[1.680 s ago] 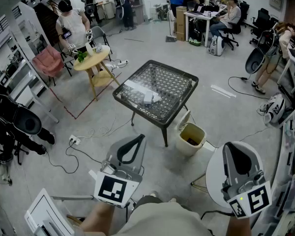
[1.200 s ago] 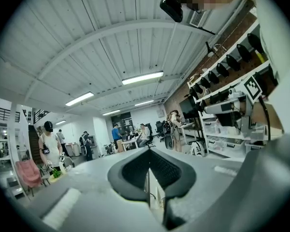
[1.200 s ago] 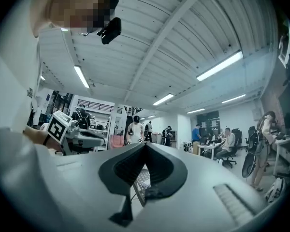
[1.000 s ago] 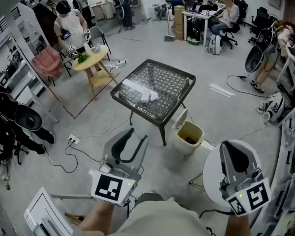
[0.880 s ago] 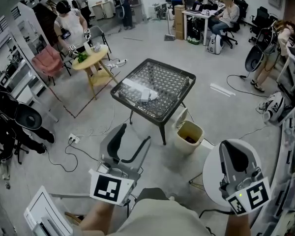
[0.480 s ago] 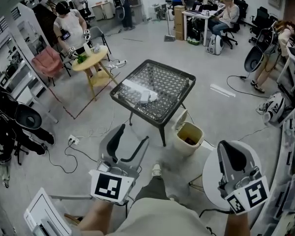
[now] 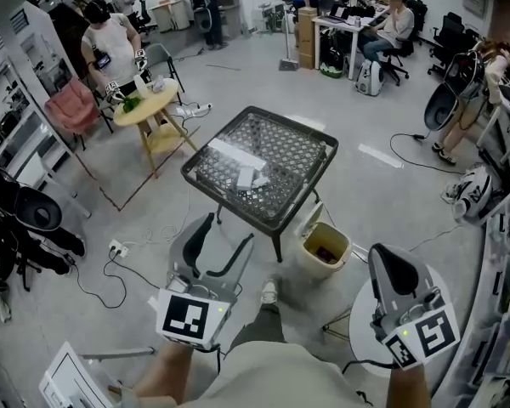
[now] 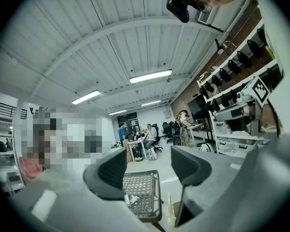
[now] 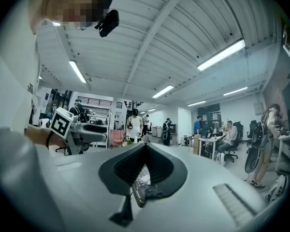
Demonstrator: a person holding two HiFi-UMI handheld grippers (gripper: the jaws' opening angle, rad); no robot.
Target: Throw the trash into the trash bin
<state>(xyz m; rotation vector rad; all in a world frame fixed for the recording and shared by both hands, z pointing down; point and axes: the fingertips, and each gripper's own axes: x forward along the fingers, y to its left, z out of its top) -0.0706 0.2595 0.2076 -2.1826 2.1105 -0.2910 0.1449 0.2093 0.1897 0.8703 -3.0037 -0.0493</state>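
Observation:
A black mesh table (image 7: 306, 155) stands ahead on the grey floor, with white crumpled trash (image 7: 246, 175) lying on its top. A beige trash bin (image 7: 323, 250) stands on the floor by the table's near right leg. My left gripper (image 7: 227, 230) is held level short of the table, open, with nothing between its fingers. In the left gripper view the table (image 8: 147, 182) and the trash (image 8: 132, 198) show between the open fingers of the left gripper (image 8: 150, 170). My right gripper (image 7: 382, 260) is shut and empty, to the right of the bin; the right gripper (image 9: 144, 166) shows its jaws pressed together.
A round wooden table (image 7: 149, 104) with a person beside it and a pink chair (image 7: 68, 109) stand at the far left. Cables and a power strip (image 7: 115, 249) lie on the floor at left. A white round stool (image 7: 361, 334) is under my right gripper. People sit at desks (image 7: 357, 24) far back.
The left gripper's jaws have opened from nearly closed to wide. Both grippers and the view have moved forward toward the mesh table, and a shoe has stepped into view.

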